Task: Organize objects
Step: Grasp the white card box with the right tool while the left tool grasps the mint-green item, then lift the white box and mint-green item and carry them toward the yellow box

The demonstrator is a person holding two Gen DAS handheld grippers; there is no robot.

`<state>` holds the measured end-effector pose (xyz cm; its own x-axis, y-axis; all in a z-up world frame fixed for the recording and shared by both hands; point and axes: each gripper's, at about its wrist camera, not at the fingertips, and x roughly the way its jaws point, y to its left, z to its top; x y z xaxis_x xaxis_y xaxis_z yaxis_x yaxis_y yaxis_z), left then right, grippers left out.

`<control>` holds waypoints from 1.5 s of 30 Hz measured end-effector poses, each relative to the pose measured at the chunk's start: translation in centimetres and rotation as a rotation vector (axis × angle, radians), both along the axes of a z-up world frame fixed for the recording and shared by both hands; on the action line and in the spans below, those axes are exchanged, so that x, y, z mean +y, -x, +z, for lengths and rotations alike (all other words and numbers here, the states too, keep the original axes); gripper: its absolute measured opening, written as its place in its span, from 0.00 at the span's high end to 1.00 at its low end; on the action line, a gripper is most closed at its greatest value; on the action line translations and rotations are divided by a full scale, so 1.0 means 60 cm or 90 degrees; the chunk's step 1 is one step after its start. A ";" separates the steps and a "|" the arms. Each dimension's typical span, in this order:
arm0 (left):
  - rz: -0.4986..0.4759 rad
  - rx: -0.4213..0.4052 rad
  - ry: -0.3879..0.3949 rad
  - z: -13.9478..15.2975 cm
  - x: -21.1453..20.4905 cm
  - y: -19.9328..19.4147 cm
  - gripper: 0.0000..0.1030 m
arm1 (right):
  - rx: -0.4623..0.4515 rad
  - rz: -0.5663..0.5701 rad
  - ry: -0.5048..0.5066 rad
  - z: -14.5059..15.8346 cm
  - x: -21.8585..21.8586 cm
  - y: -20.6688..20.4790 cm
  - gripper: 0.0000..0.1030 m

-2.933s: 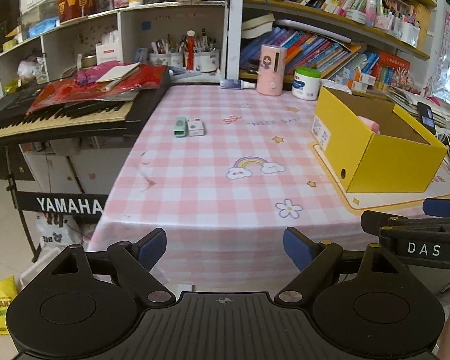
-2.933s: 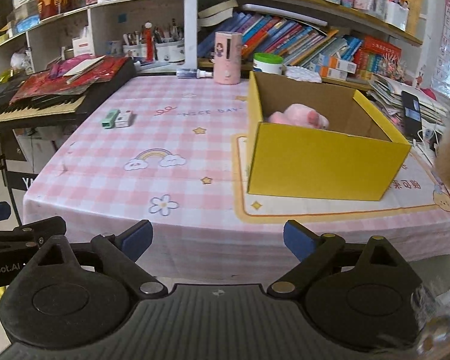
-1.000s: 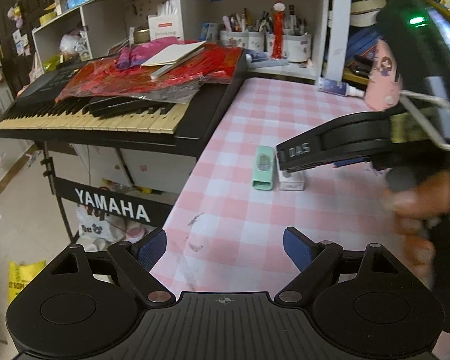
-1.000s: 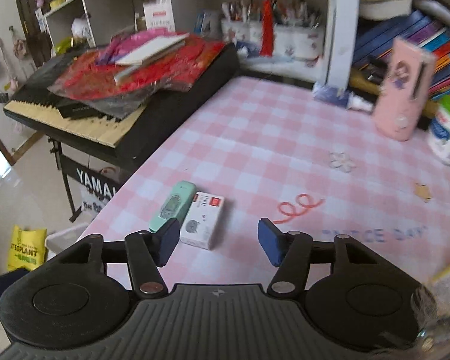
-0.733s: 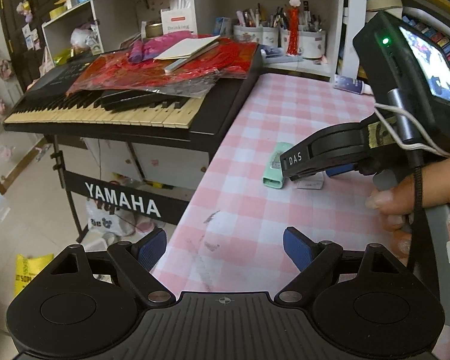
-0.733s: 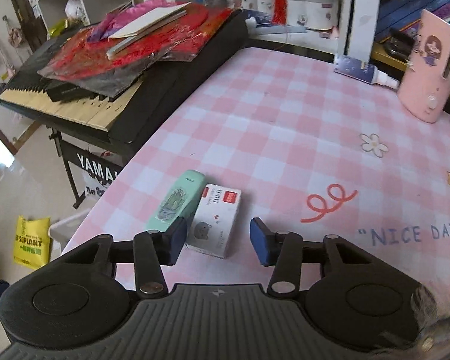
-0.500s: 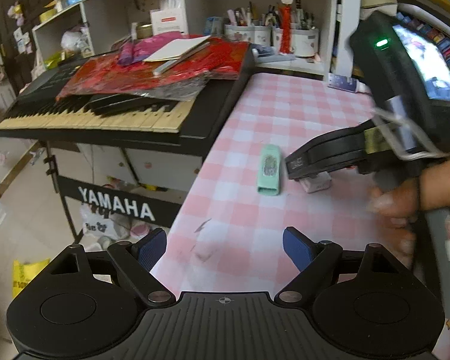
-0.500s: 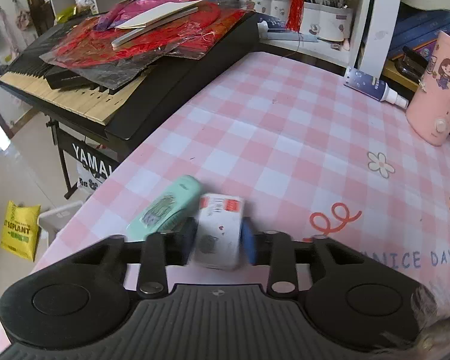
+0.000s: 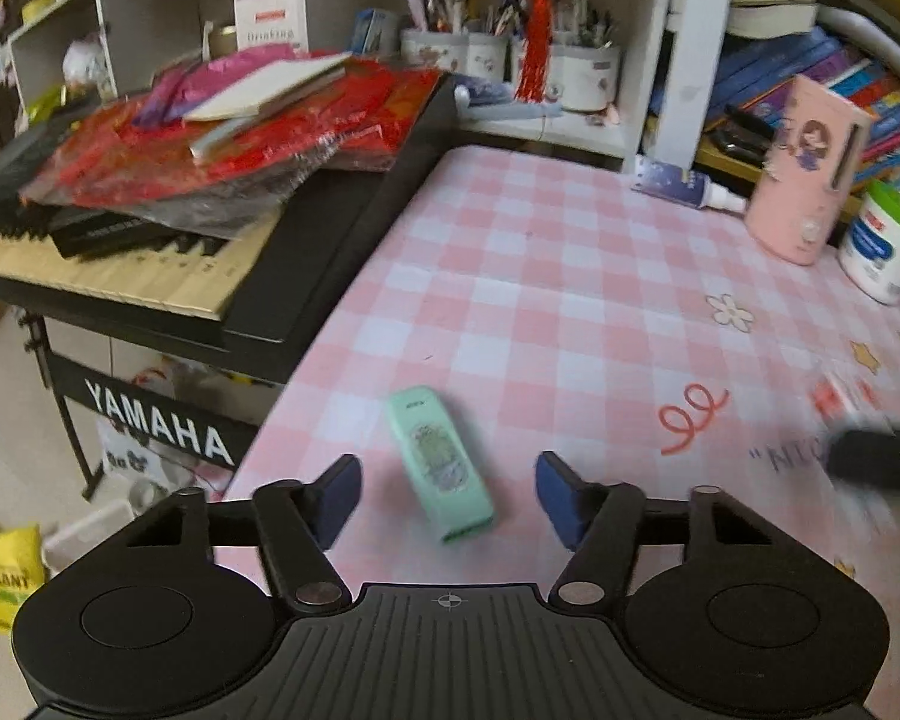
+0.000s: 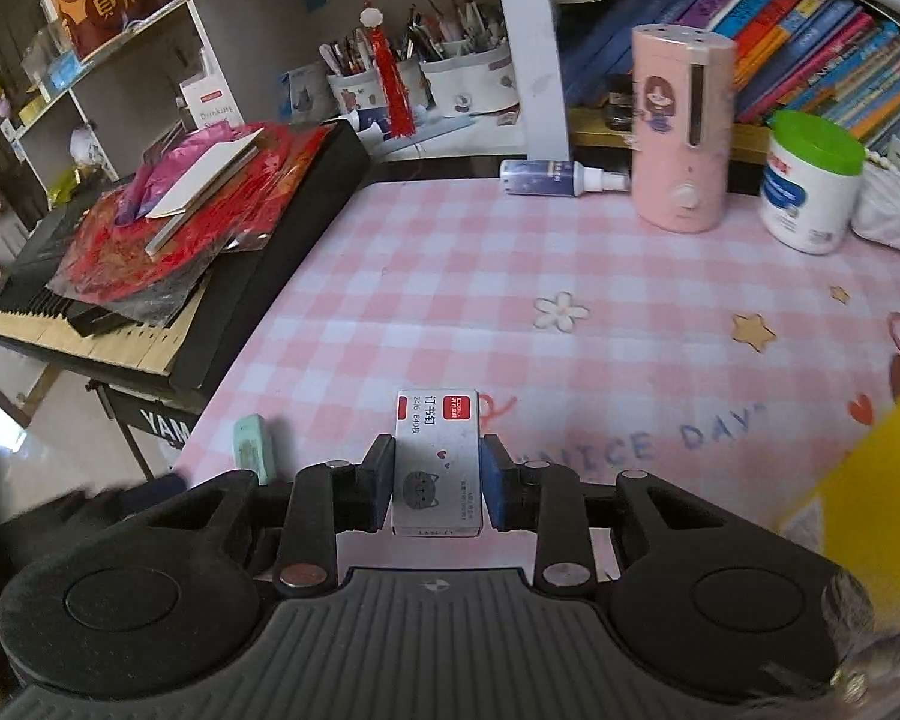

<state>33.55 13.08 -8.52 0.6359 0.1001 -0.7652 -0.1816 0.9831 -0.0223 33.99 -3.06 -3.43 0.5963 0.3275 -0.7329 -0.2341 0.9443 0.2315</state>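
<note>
- My right gripper point(image 10: 437, 483) is clamped on the white staple box point(image 10: 437, 462). Both blue pads press its long sides.
- The staple box sits lengthwise between my right fingers point(image 10: 380, 480), its red-labelled end pointing away from me and its cat-print end nearest the gripper body. It appears lifted clear of the pink checked tablecloth point(image 10: 570, 252).
- My left gripper point(image 9: 448, 495) is partly open and its jaws are closing. The mint-green stapler point(image 9: 441, 462) lies between the pads, and neither pad touches it.
- The stapler lies flat on the tablecloth near the table's left edge, turned at an angle to my left fingers point(image 9: 339, 495), its near end closer to the right-hand pad.
- In the right wrist view the stapler shows just left of the held box, partly hidden behind my right gripper's left finger.
- In the left wrist view my right gripper is a blurred dark shape at the far right edge, with a blurred white-and-red patch above it; detail there cannot be read.
- A corner of the yellow box point(image 10: 864, 480) enters the right wrist view at the lower right, well apart from the stapler.
- A pink dispenser point(image 10: 681, 132), a green-lidded tub point(image 10: 810, 180) and a small spray bottle point(image 10: 555, 170) stand or lie along the table's far edge.
- A Yamaha keyboard point(image 9: 150, 276) stands beside the table's left edge, loaded with red wrapped papers.
</note>
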 end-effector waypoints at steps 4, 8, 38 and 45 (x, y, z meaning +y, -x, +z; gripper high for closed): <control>0.013 0.013 -0.025 -0.016 -0.002 -0.012 0.60 | -0.007 0.026 0.018 0.004 -0.009 0.035 0.73; 0.013 0.009 -0.021 -0.012 -0.001 -0.003 0.78 | -0.002 0.036 0.024 -0.002 -0.019 0.062 0.73; -0.067 -0.087 0.229 0.125 0.034 0.405 0.78 | -0.030 0.018 0.075 0.007 -0.062 0.346 0.73; -0.116 -0.088 0.229 0.136 0.024 0.486 0.78 | -0.047 0.010 0.079 0.020 -0.061 0.434 0.73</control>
<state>4.38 14.54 -0.36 0.7173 -0.2813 -0.6374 0.0232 0.9240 -0.3816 7.95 -6.73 -2.22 0.6455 0.2461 -0.7231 -0.2604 0.9609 0.0945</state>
